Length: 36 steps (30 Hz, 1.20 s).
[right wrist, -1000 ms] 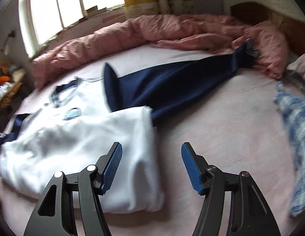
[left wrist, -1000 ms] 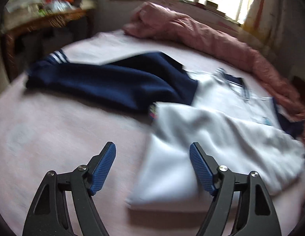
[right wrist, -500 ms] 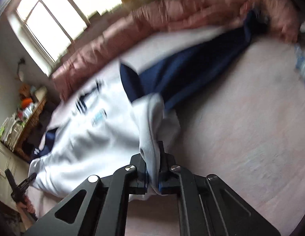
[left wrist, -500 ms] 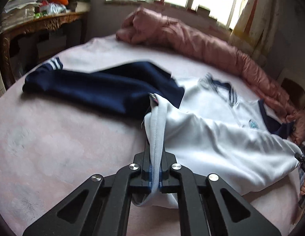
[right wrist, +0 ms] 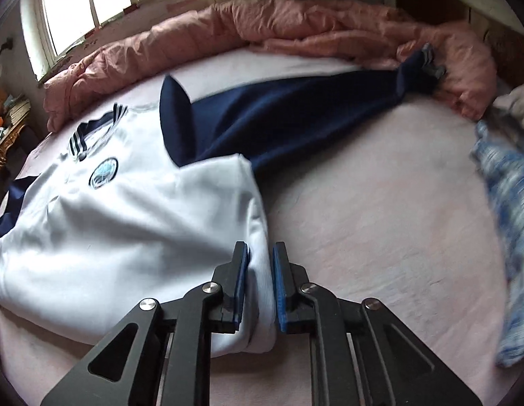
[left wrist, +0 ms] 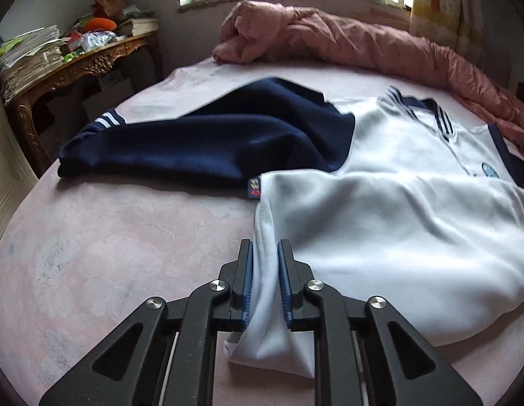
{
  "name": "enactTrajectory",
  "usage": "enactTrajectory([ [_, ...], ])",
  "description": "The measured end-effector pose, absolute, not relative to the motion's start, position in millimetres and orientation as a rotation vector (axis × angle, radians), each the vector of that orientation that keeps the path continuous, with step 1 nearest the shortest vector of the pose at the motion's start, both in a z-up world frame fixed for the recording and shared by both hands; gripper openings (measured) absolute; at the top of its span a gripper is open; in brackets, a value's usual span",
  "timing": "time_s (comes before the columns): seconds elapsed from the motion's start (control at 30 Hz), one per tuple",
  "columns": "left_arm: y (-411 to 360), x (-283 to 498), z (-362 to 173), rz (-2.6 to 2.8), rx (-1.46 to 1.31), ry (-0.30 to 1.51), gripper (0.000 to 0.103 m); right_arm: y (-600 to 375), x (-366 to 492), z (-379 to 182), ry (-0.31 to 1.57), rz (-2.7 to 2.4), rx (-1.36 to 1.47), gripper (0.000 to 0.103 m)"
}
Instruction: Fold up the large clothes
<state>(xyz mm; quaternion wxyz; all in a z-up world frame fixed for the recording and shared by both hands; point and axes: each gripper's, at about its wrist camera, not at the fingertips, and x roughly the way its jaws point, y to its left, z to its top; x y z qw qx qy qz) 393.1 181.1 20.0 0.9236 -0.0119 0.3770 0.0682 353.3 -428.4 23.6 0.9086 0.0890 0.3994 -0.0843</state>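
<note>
The white sweatshirt (left wrist: 380,223) with navy sleeves is spread on the pink bed (left wrist: 103,257), its collar (left wrist: 417,108) lying away from both tools, toward the rumpled pink quilt (left wrist: 346,44). The hem corner nearest each hand is caught: the left tool (left wrist: 265,280) and the right tool (right wrist: 256,286) are each closed on bunched white fabric, though the jaws are easing apart, and how firmly the cloth is pinched cannot quite be judged. The fold is judged to run from hem toward collar.
</note>
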Motion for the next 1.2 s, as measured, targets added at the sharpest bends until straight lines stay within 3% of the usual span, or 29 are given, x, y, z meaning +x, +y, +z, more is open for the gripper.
enactTrajectory([
  [0.13,181.0,378.6,42.7,0.13,-0.05,0.654,0.016,-431.9,340.5,48.9,0.724,-0.146,0.232,0.015],
  [0.2,179.0,372.8,53.5,0.125,-0.062,0.615,0.024,-428.3,342.0,58.8,0.687,-0.144,0.214,0.015],
  [0.27,175.6,366.6,61.9,0.11,-0.075,0.568,0.046,-422.4,339.7,65.8,0.662,-0.136,0.186,0.015],
  [0.47,157.0,351.8,79.6,-0.015,-0.127,0.484,0.077,-402.0,326.4,83.9,0.549,-0.123,0.173,0.02],
  [0.5,152.3,349.8,80.8,-0.033,-0.136,0.48,0.079,-398.7,324.4,85.5,0.533,-0.109,0.173,0.031],
  [0.53,148.3,348.7,81.4,-0.045,-0.137,0.472,0.083,-394.9,322.6,87.0,0.516,-0.091,0.171,0.051],
  [0.6,136.4,345.7,81.8,-0.034,-0.109,0.438,0.089,-385.3,318.0,89.5,0.464,-0.066,0.149,0.076],
  [0.67,124.4,341.1,80.9,-0.018,-0.079,0.391,0.103,-373.2,315.0,91.3,0.424,-0.059,0.115,0.088],
  [0.77,108.7,331.0,79.6,-0.017,-0.046,0.317,0.103,-353.2,311.7,90.2,0.377,-0.046,0.082,0.103],
  [0.93,82.7,313.4,80.1,0.052,0.132,0.156,0.103,-321.5,305.6,82.0,0.298,-0.169,0.008,0.103],
  [1.2,70.5,318.3,69.8,0.032,0.159,0.151,0.103,-299.1,308.6,78.2,0.319,-0.151,-0.098,0.103],
])
